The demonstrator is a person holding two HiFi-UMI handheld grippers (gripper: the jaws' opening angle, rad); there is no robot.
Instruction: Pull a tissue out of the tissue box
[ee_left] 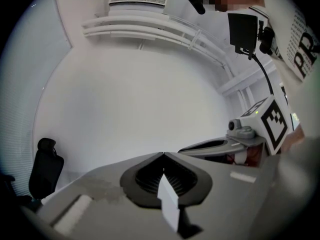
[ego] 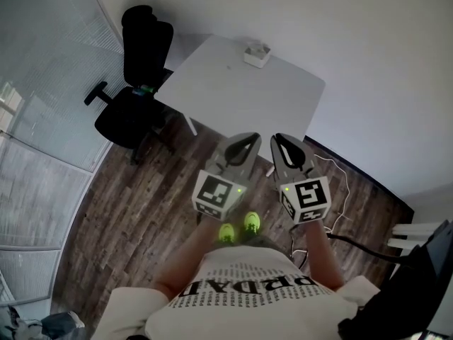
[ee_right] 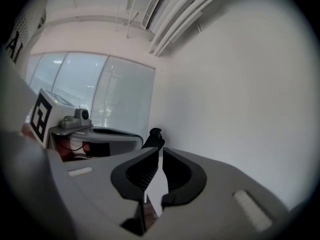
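Tissue box (ego: 257,54): small, white, rectangular, with a pale tuft at its top. It sits at the far edge of the table (ego: 226,94), roughly midway along that edge and close to the wall. The table top is matte white and flat with rounded corners, on thin white legs.

Left gripper (ego: 252,137): grey moulded plastic and wedge-shaped, held about level. Its jaws are pressed together at the tips. The ribbed black pads behind them frame an empty teardrop hollow with nothing pinched in it. Its marker cube (ego: 216,193) is white with black squares and shows a small green light.

Right gripper (ego: 280,139): same build, just beside the left one and parallel to it. Its jaws are drawn together to a bare slit, also empty. Its marker cube (ego: 309,198) sits at the rear.

Both grippers are out over the floor (ego: 134,211), short of the table's near edge and well apart from the tissue box.

The floor is dark wood planking with visible grain. A black swivel chair (ego: 134,91), padded and with armrests, stands at the table's left edge. Glass panels with fine horizontal blinds (ego: 42,83) run along the left side. A thin pale cable (ego: 342,184) loops on the floor near the table's right corner. The person wears a white printed shirt and bright yellow-green shoes (ego: 238,227).
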